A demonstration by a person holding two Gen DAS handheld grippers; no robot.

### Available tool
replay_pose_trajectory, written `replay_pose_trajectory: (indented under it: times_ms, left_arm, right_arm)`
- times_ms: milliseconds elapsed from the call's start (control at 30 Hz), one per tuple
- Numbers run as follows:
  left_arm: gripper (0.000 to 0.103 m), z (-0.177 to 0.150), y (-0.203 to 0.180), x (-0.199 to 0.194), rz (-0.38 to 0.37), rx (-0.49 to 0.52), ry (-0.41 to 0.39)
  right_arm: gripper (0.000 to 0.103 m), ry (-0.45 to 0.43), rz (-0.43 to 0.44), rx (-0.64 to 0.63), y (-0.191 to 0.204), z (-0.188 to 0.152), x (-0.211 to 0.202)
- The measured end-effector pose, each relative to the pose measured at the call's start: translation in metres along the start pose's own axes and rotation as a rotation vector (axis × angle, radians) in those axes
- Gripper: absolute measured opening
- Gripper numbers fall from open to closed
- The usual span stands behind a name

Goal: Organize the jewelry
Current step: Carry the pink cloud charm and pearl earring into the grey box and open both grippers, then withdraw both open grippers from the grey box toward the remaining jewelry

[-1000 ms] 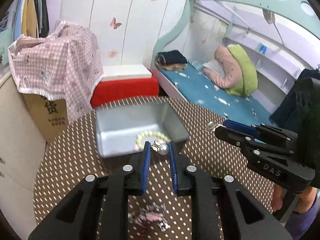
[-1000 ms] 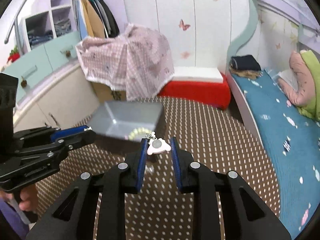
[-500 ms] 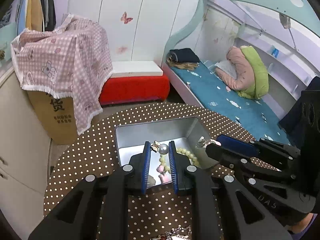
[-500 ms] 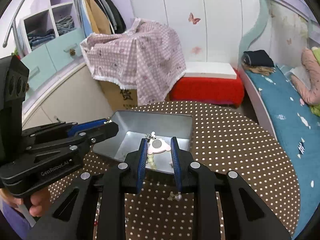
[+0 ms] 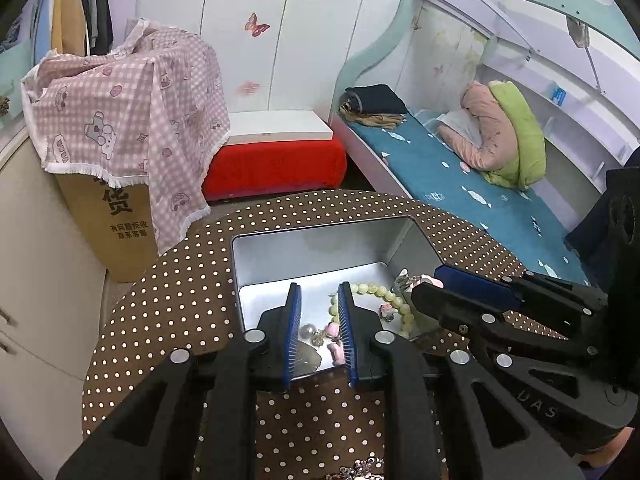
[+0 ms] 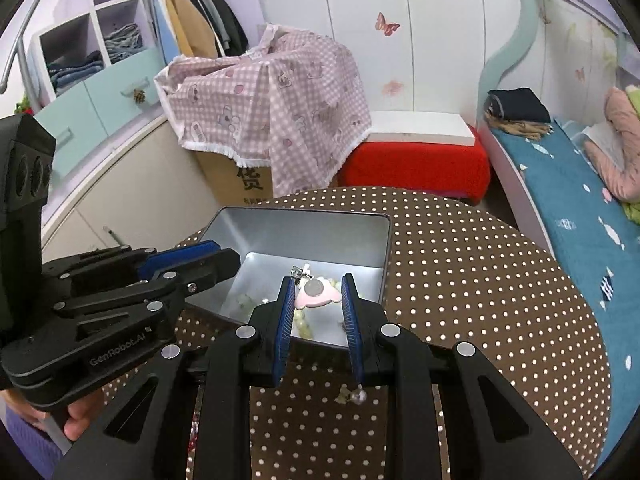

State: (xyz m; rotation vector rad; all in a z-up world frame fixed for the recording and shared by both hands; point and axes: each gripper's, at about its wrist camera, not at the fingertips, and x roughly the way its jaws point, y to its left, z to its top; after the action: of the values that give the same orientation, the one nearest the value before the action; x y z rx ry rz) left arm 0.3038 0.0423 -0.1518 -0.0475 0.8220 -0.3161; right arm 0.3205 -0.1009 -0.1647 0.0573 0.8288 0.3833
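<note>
Dropping each piece cleanly into the metal tin (image 5: 280, 258) is the job here, so keep both tips inside its walls before you let go. Your left gripper (image 5: 319, 336) has just been widening its jaws, and the pearl earring (image 5: 310, 332) now lies loose on the tin floor between the fingers, apparently free of the pads; lift straight up so a pad does not drag it back out. Your right gripper (image 6: 316, 304) is clamped on the pink charm (image 6: 318, 295), which hangs over the tin's near side; ease it a little deeper, above the green bead bracelet (image 5: 380, 296), before releasing.

On the dotted bench (image 6: 480, 300), a small pearl piece (image 6: 354, 396) lies just outside the tin, partly behind a right finger, and its shape is hard to read. More jewelry (image 5: 362, 470) at the bottom edge of the left wrist view is cut off. The tin's near wall is largely hidden by both grippers.
</note>
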Motion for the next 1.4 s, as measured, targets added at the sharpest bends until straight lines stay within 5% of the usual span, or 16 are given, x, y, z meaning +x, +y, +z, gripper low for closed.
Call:
replay_pose_trajectory:
  times_ms: [67, 433, 533, 633, 900, 1400]
  left_arm:
    - [0.035, -0.001, -0.001, -0.002, 0.012, 0.0, -0.007]
    - [0.035, -0.003, -0.001, -0.007, 0.013, -0.009, -0.008]
    - [0.048, -0.004, -0.001, -0.013, 0.012, -0.023, -0.022]
    - [0.048, -0.005, -0.001, -0.022, 0.009, -0.031, -0.038]
    - [0.048, -0.018, 0.003, -0.049, 0.007, -0.053, -0.07]
    - [0.048, -0.056, 0.029, -0.064, 0.016, -0.115, -0.054]
  right_arm:
    - [0.024, 0.004, 0.002, 0.003, -0.001, 0.0, 0.002]
    - [0.026, -0.003, 0.009, 0.029, -0.004, -0.003, -0.003]
    - [0.031, -0.012, 0.003, 0.034, -0.006, -0.004, -0.009]
    - [0.042, -0.039, -0.003, 0.039, -0.007, -0.006, -0.02]
    - [0.042, -0.067, -0.016, 0.064, -0.017, -0.024, -0.047]
    - [0.042, 0.084, -0.047, 0.085, -0.027, -0.075, 0.001]
